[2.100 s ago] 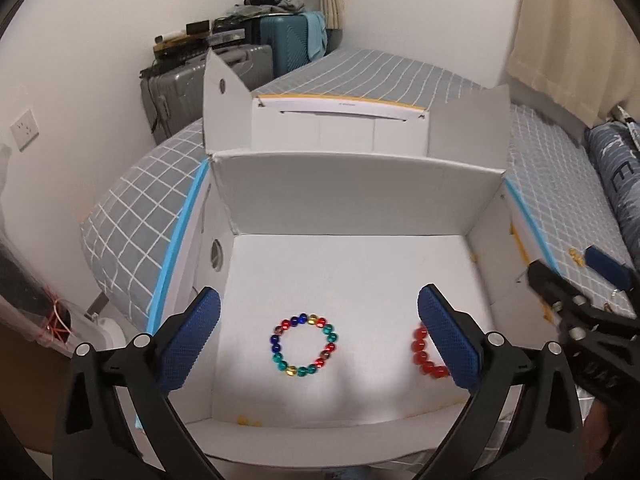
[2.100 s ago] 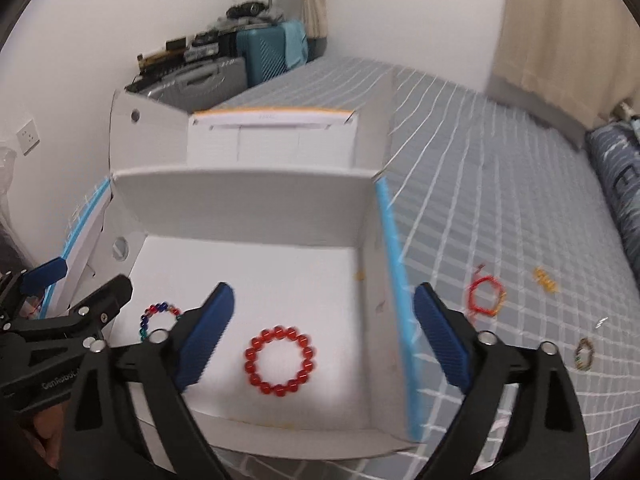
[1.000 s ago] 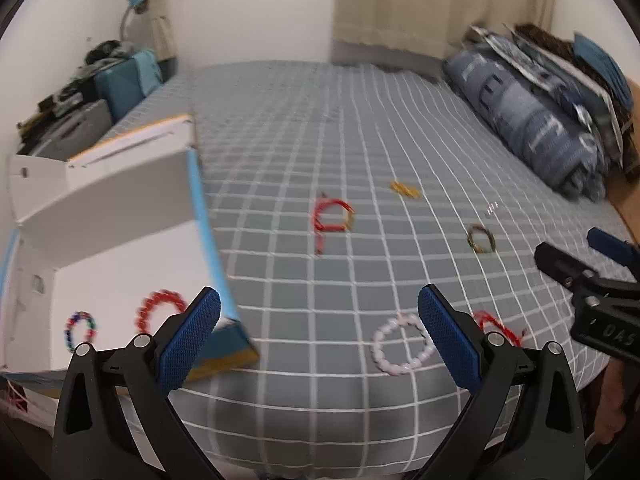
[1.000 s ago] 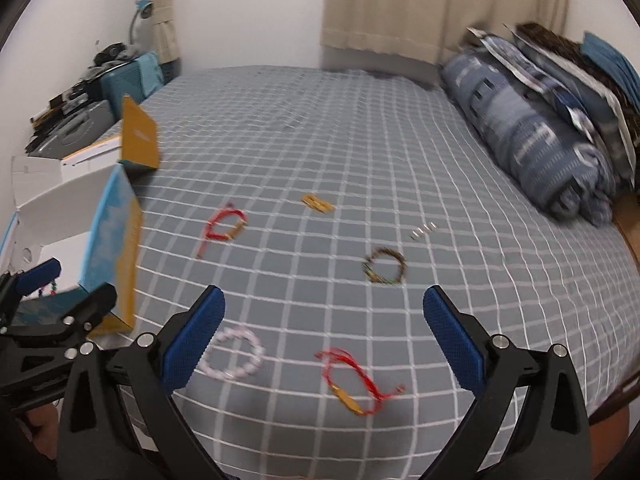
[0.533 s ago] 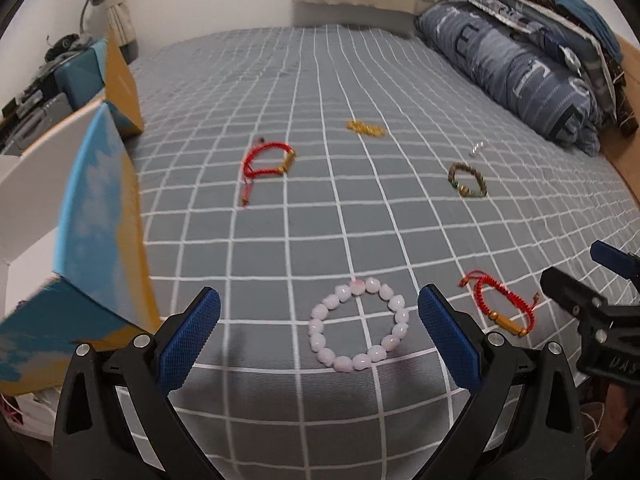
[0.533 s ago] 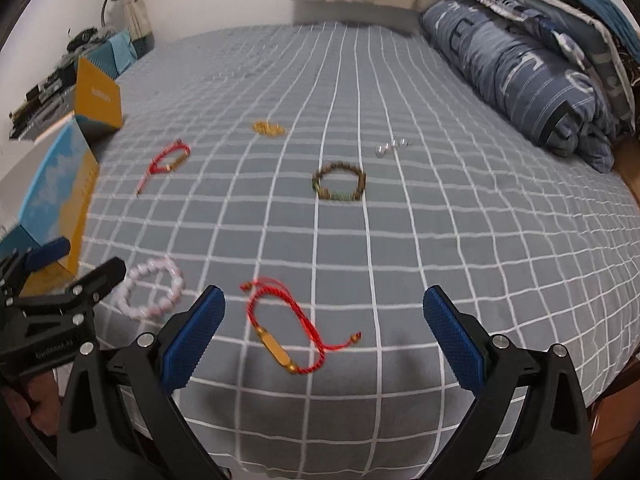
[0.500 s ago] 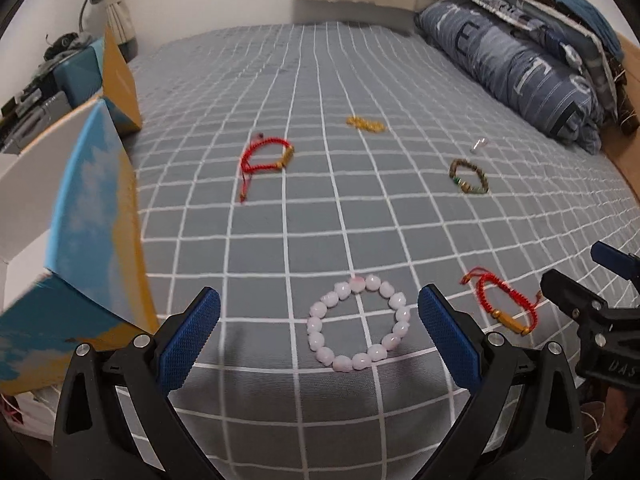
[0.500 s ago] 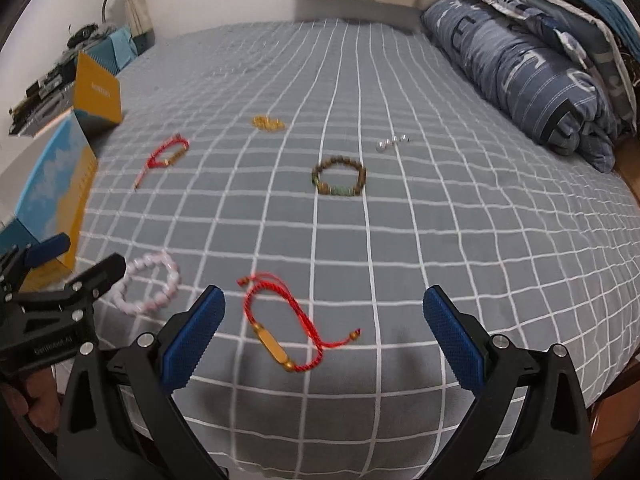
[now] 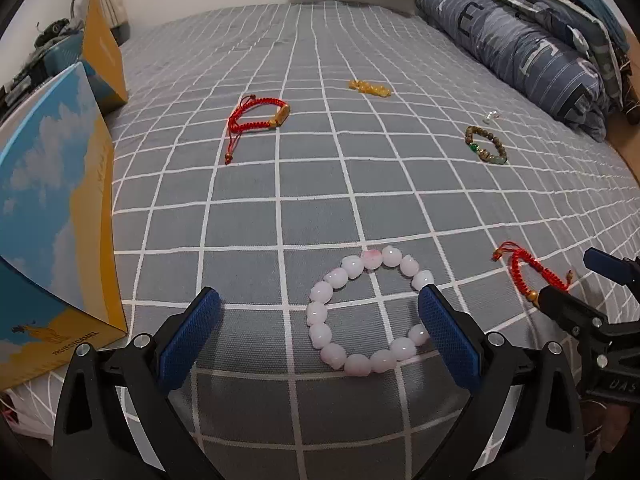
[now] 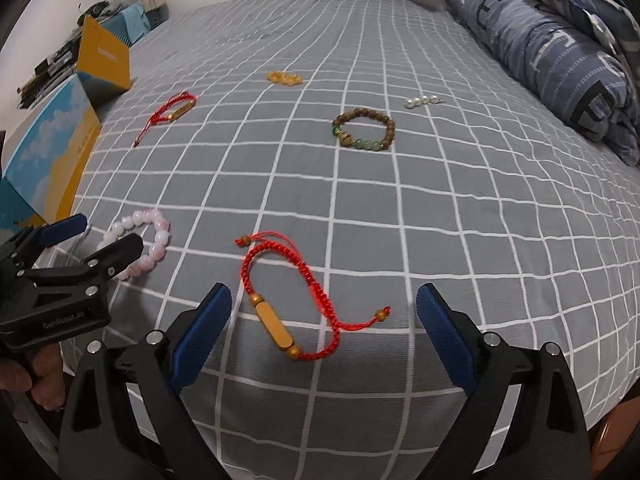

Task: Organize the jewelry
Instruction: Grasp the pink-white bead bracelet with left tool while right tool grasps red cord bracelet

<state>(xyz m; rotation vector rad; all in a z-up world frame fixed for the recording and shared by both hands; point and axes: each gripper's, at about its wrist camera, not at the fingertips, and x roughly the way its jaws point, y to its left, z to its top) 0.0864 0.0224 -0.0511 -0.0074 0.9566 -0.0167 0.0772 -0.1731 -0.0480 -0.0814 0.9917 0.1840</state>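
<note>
My left gripper [image 9: 318, 338] is open just above the bed, its blue pads either side of a pale pink bead bracelet [image 9: 366, 310], which also shows in the right wrist view [image 10: 140, 242]. My right gripper [image 10: 324, 334] is open around a red cord bracelet with a gold bar [image 10: 294, 300]; its end shows in the left wrist view [image 9: 528, 270]. Farther off lie a second red cord bracelet [image 9: 256, 118], a brown and green bead bracelet [image 10: 364, 130], a small amber piece [image 10: 285, 77] and a short row of pearls [image 10: 421, 101].
The grey checked bedspread [image 9: 320, 184] carries everything. The open box with blue-and-yellow printed flaps [image 9: 52, 208] stands at the left edge of the bed. Rolled blue bedding [image 9: 516, 44] lies along the right side. The bed's front edge is just below both grippers.
Both grippers have swung right, away from the box, and dropped closer to the bed. The pink bracelet now sits between the left pads and the red cord bracelet between the right pads.
</note>
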